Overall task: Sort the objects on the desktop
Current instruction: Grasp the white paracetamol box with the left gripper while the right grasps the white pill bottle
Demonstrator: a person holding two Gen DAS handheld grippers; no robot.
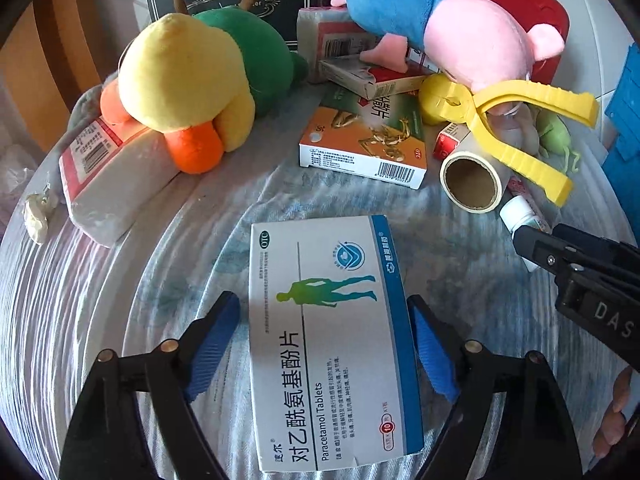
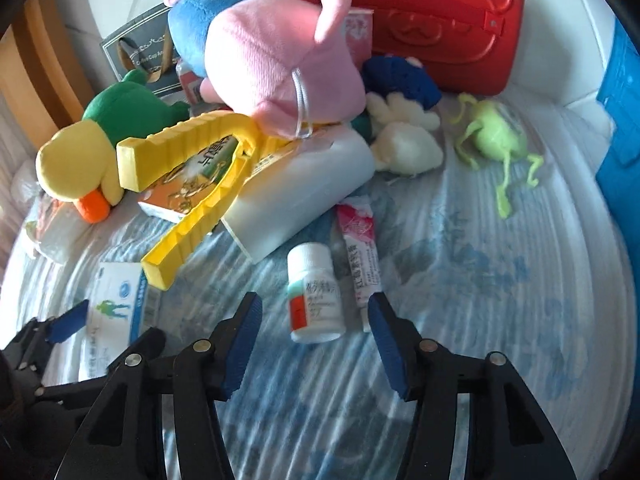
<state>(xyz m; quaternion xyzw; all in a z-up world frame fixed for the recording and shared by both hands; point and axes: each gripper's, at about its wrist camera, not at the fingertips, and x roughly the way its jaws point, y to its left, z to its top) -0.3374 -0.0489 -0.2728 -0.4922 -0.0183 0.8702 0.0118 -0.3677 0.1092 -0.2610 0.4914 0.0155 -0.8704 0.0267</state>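
Lying flat on the striped cloth of the desk (image 1: 80, 320), the paracetamol box (image 1: 328, 340) sits between the spread fingers of the left hand-held gripper (image 1: 324, 340) — each blue pad stands just off a long side of the box, not quite touching it. The right hand-held gripper (image 2: 312, 344) is spread as well, and the white pill bottle (image 2: 314, 294) lies on its side just beyond the fingertips, in line with the gap between them. A pink-and-white ointment tube (image 2: 360, 264) lies right beside the bottle, on the side away from the paracetamol box.

Beyond the paracetamol box, further from the left hand-held gripper, an orange-and-green medicine box (image 1: 364, 140) lies flat. Past the bottle is a white roll with a cardboard core (image 1: 472, 180), with a yellow plastic clamp tool (image 1: 520, 120) resting across it and spreading its two arms over the orange-and-green box. Behind these the pile thickens — a pink-and-blue plush pig (image 2: 276, 60) leans on a red case (image 2: 420, 20), and a yellow duck plush (image 1: 180, 80) lies on a wrapped tissue pack (image 1: 108, 184) with a green plush (image 1: 256, 48) behind it. A pale green rubber figure (image 2: 496, 140) lies apart from the pile, well off from the bottle.
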